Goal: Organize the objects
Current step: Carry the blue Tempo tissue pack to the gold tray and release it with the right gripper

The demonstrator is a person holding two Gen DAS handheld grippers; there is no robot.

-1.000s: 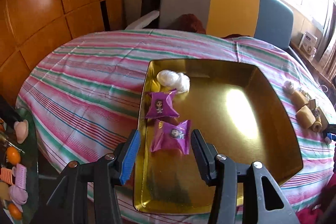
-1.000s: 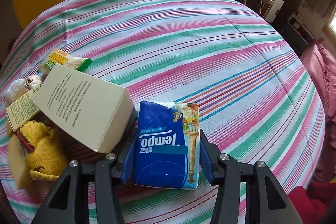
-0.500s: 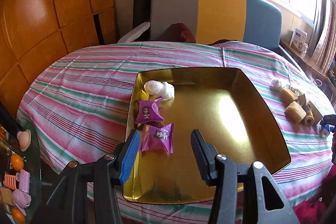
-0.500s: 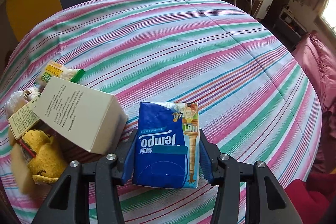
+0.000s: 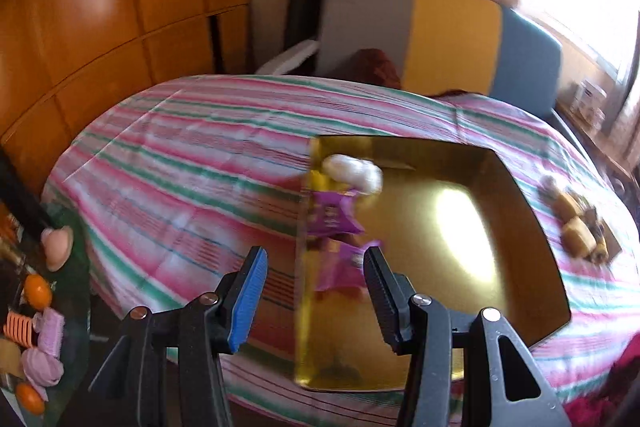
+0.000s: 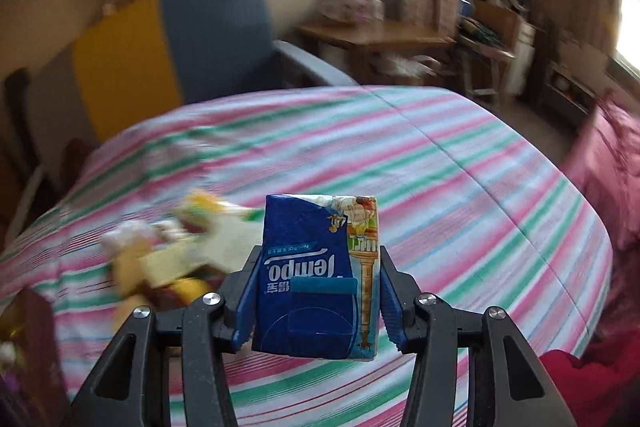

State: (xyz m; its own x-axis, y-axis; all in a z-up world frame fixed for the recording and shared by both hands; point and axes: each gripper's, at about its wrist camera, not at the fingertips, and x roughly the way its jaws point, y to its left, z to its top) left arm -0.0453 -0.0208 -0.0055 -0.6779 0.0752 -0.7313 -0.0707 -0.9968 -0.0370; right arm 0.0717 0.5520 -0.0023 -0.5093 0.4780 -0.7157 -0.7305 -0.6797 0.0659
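Note:
A blue tissue pack [image 6: 316,275] sits clamped between the pads of my right gripper [image 6: 318,291], lifted clear of the striped tablecloth [image 6: 440,187]. In the left wrist view, a gold tray [image 5: 460,267] lies on the table with two purple packets [image 5: 332,219] and a white ball of wrap [image 5: 352,169] along its left side. My left gripper [image 5: 314,287] hovers open over the tray's near left edge, nothing between its fingers.
A blurred heap of a cream box, yellow items and a snack packet [image 6: 172,259] lies left of the tissue pack. The same heap [image 5: 580,231] shows right of the tray. A glass side table with toy food [image 5: 36,307] stands far left. A multicoloured chair [image 5: 440,35] is behind the table.
My right gripper has risen and tilted up with the tissue pack, so the room behind now shows. My left gripper has pulled back and shifted left of the purple packets.

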